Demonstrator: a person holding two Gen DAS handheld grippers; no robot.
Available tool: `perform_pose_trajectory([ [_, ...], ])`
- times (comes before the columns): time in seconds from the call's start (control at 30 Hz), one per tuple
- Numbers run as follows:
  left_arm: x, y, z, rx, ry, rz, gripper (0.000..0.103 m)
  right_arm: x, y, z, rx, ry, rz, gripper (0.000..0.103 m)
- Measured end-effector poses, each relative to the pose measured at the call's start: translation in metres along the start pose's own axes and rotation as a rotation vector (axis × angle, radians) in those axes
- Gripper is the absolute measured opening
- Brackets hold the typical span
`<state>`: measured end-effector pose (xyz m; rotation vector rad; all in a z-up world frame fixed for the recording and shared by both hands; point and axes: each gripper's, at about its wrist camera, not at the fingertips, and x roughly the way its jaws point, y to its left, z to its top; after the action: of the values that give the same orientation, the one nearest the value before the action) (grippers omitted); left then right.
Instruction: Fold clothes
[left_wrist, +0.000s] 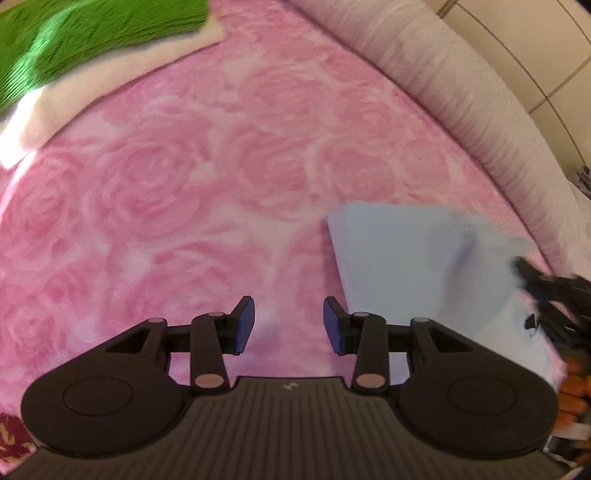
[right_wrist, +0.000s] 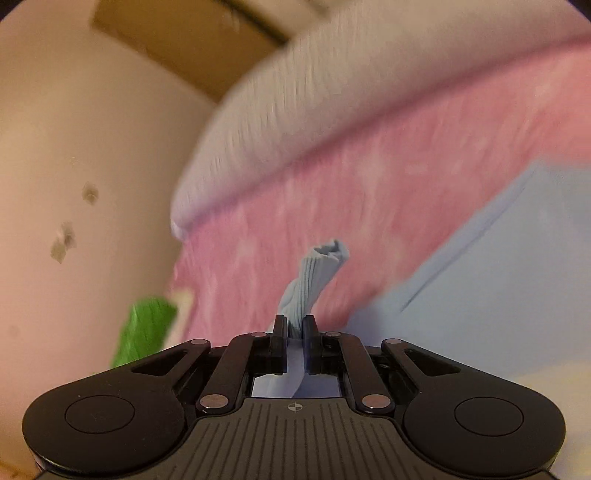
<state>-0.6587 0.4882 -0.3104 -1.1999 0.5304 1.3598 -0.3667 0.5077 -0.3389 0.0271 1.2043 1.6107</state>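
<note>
Pale blue garment (left_wrist: 424, 266), lying near the pink rose blanket's (left_wrist: 221, 184) right edge, looks light, limp and ribbed, best taken at cuffs or corners; right gripper (right_wrist: 294, 325) is clamped on a twisted cuff, left gripper (left_wrist: 289, 325) spread, empty.

Home bedroom. Bed covered with pink rose-print plush blanket (left_wrist: 221, 177), grey fuzzy bolster (left_wrist: 461, 92) along its edge, tiled floor (left_wrist: 535, 48) beyond. Folded green knit (left_wrist: 74, 40) on white cloth (left_wrist: 92, 85) stacked at far corner. Cream wall (right_wrist: 74, 147) with chipped spots.
</note>
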Motion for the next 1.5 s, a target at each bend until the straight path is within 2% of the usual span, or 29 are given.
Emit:
perform_pose_trajectory([
  [0.07,0.002,-0.019,-0.001,0.03,0.006,-0.029,0.035,-0.056,-0.009,0.011,-0.016,-0.111,-0.064,0.006],
  [0.17,0.009,-0.053,-0.008,0.091,0.027,-0.083,0.035,-0.134,-0.042,0.018,0.002,-0.224,-0.23,0.006],
  [0.27,0.024,-0.092,-0.021,0.161,0.057,-0.13,0.035,-0.187,-0.096,0.011,0.106,-0.252,-0.416,0.007],
  [0.33,0.036,-0.117,-0.033,0.205,0.081,-0.156,0.034,-0.203,-0.137,-0.001,0.176,-0.245,-0.508,0.007],
  [0.37,0.041,-0.128,-0.038,0.224,0.096,-0.164,0.034,-0.207,-0.153,-0.006,0.2,-0.237,-0.528,0.007],
  [0.5,0.053,-0.162,-0.055,0.309,0.118,-0.164,0.034,-0.211,-0.204,-0.023,0.261,-0.203,-0.548,0.007],
  [0.6,0.054,-0.182,-0.063,0.376,0.115,-0.152,0.033,-0.209,-0.207,-0.025,0.221,-0.197,-0.531,0.007],
  [0.7,0.054,-0.2,-0.073,0.427,0.11,-0.136,0.033,-0.212,-0.209,-0.029,0.204,-0.166,-0.586,0.008],
  [0.77,0.055,-0.211,-0.082,0.454,0.117,-0.133,0.033,-0.21,-0.221,-0.036,0.276,-0.083,-0.616,0.01],
  [0.8,0.057,-0.216,-0.086,0.47,0.125,-0.131,0.033,-0.211,-0.228,-0.038,0.32,-0.067,-0.604,0.014],
  [0.9,0.063,-0.227,-0.1,0.521,0.145,-0.123,0.034,-0.219,-0.237,-0.041,0.37,-0.094,-0.563,0.021],
  [0.97,0.072,-0.232,-0.112,0.561,0.178,-0.118,0.034,-0.223,-0.241,-0.04,0.359,-0.076,-0.612,0.027],
  [1.03,0.088,-0.233,-0.124,0.594,0.223,-0.064,0.034,-0.231,-0.253,-0.041,0.385,-0.033,-0.671,0.028],
  [1.13,0.089,-0.241,-0.137,0.664,0.207,0.006,0.034,-0.271,-0.266,-0.054,0.462,-0.071,-0.625,0.028],
  [1.2,0.081,-0.248,-0.141,0.68,0.209,0.009,0.034,-0.307,-0.277,-0.063,0.515,-0.117,-0.627,0.029],
  [1.27,0.07,-0.252,-0.143,0.645,0.215,-0.015,0.034,-0.349,-0.293,-0.075,0.584,-0.188,-0.655,0.034],
  [1.33,0.062,-0.255,-0.147,0.598,0.226,-0.043,0.034,-0.39,-0.318,-0.09,0.68,-0.269,-0.685,0.044],
  [1.4,0.055,-0.26,-0.152,0.561,0.232,-0.059,0.034,-0.422,-0.341,-0.102,0.774,-0.357,-0.687,0.046],
  [1.5,0.047,-0.268,-0.163,0.526,0.245,-0.076,0.034,-0.449,-0.368,-0.114,0.849,-0.467,-0.66,0.047],
])
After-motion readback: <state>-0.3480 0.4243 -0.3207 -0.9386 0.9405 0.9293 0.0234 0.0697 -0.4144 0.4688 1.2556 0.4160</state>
